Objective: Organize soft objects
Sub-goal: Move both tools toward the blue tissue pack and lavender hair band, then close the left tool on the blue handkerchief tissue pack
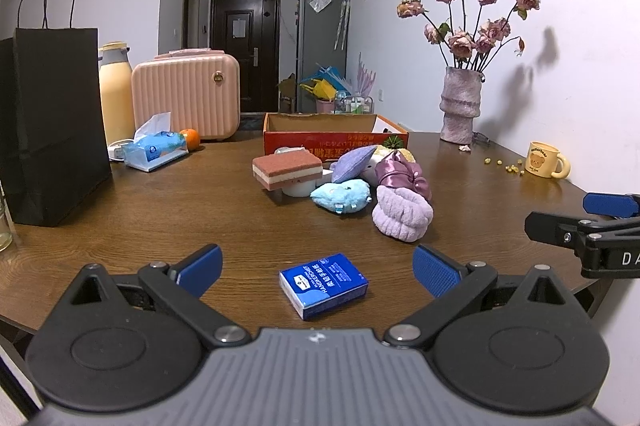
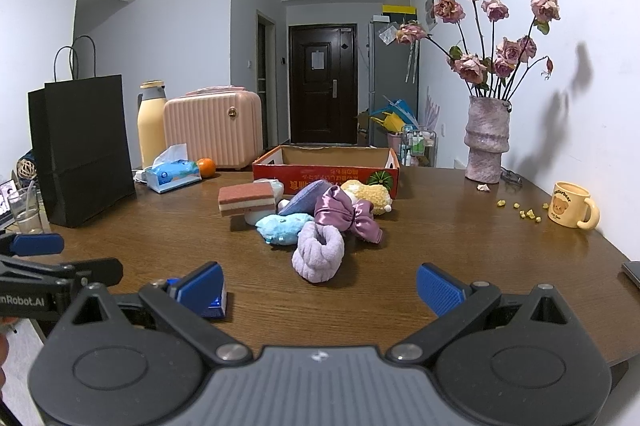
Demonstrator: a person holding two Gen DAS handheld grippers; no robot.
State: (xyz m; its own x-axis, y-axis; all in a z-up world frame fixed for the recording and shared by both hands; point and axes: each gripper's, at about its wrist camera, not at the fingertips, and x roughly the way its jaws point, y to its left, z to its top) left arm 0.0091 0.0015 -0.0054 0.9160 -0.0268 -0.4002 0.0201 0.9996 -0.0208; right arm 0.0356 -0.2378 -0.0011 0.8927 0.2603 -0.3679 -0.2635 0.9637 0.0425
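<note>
Big wooden table (image 1: 168, 226), nothing sorted yet by the look of it. Red cardboard box (image 1: 336, 138) at the back, open top, seemingly empty from here, so probably the drop spot. Right in front of it, a heap of soft stuff, touching or overlapping: pink sponge (image 1: 287, 168), lilac towel scrunchie (image 1: 402, 212) nearest, purple satin bow (image 1: 402, 174), blue plush (image 1: 341, 197), yellow plush (image 2: 370, 195) tucked behind. Well apart from the heap, small blue tissue pack (image 1: 323, 284) lying near the table's front edge.

Left gripper (image 1: 318, 268) wide open, empty, hovering with the tissue pack framed between its fingers. Right gripper (image 2: 320, 286) also spread wide, holding nothing, aimed at the scrunchie. So basically everything left to do.
</note>
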